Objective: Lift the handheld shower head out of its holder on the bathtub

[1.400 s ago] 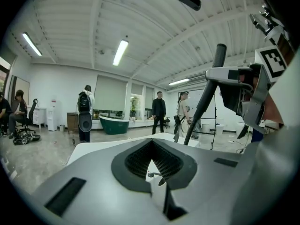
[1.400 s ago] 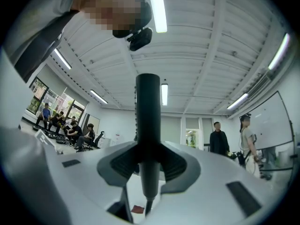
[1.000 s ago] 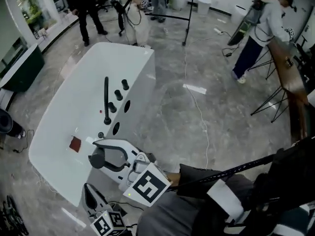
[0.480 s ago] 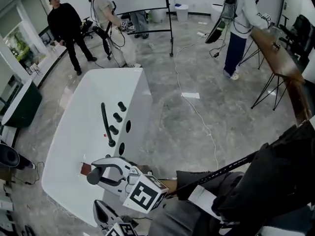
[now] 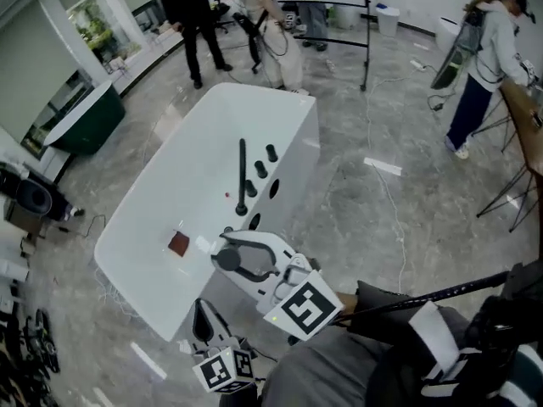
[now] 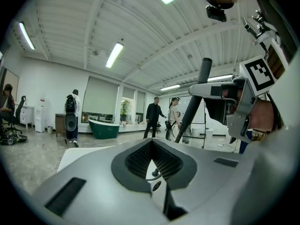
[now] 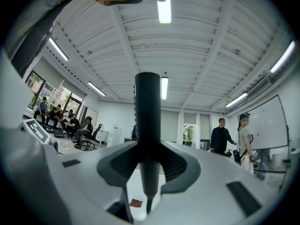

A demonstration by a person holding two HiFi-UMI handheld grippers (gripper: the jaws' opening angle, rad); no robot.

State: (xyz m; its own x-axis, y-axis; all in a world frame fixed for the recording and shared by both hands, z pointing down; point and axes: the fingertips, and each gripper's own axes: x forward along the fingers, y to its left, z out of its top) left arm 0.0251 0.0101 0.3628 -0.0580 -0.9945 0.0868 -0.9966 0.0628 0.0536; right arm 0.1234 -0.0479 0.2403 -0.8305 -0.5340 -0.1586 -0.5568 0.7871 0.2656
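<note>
The black handheld shower head [image 7: 147, 125] stands upright between the jaws of my right gripper [image 7: 147, 170], which is shut on its handle. From the head view I see its dark end [image 5: 227, 259] in the right gripper [image 5: 231, 253], just off the near end of the white bathtub [image 5: 153, 219]. The tub's deck carries a black spout [image 5: 242, 175], black knobs [image 5: 261, 170] and open holes [image 5: 254, 221]. My left gripper [image 5: 200, 308] hangs lower and nearer, its pads [image 6: 140, 156] meeting at the tips with nothing held. The left gripper view also shows the shower head [image 6: 193, 106].
A red square [image 5: 178, 244] lies inside the tub. Several people stand beyond the tub's far end and at the right. A dark green tub [image 5: 85, 121] sits at the left, a whiteboard stand [image 5: 366, 32] at the back, and a cable [image 5: 392, 214] runs over the floor.
Both grippers have moved along by the tub's near end and slightly upward. The right one still grips the shower head. My head has turned, shifting the tub in view.
</note>
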